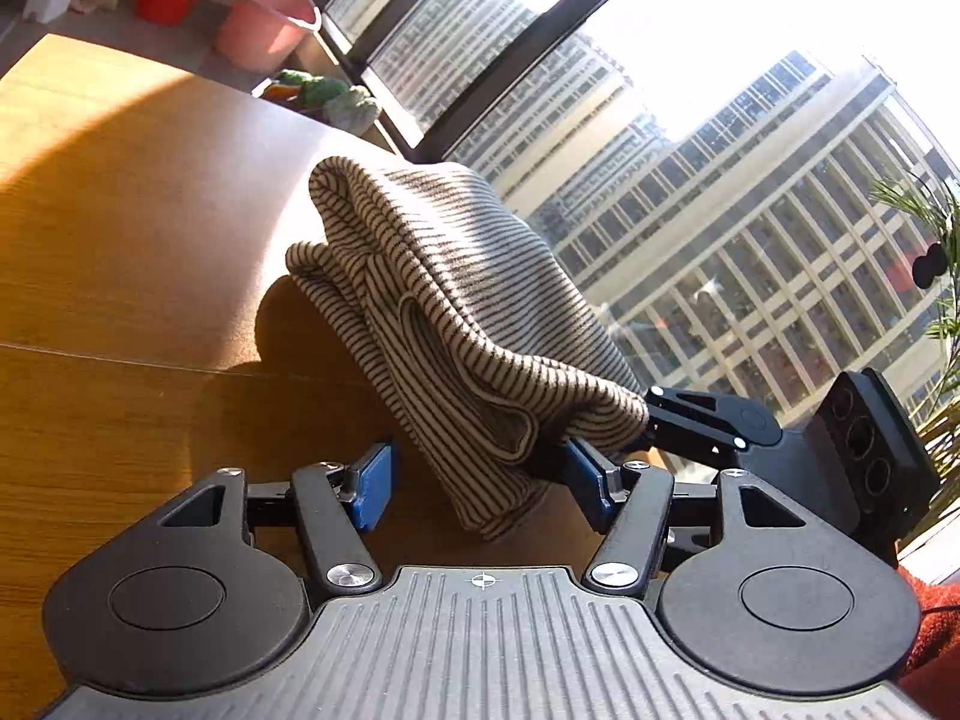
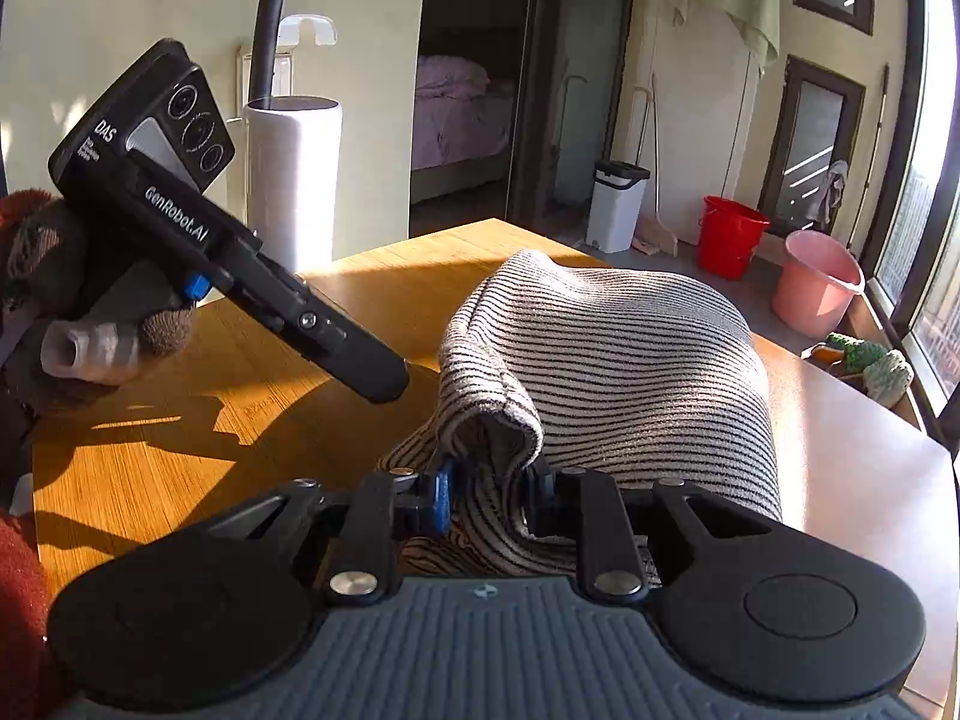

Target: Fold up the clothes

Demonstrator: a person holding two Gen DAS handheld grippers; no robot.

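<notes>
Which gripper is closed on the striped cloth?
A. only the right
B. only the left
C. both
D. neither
A: the right gripper pinches the striped cloth, while the left gripper stands wide, its pads not pressing the cloth.

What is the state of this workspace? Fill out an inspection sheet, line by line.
Surface: wooden table, sunlit, partly in shadow.
Job's things: striped garment, bunched, not yet folded flat, near end lifted.
Clutter: nothing seen on the table.
Grippers: left hand-held gripper open, garment hanging between its pads; right hand-held gripper shut on a bunched edge of the garment.
Cables: black tube rising from a white cylinder behind the table.
Surroundings: red bucket, pink bucket, white bin on the floor; window facing high-rises.
</notes>
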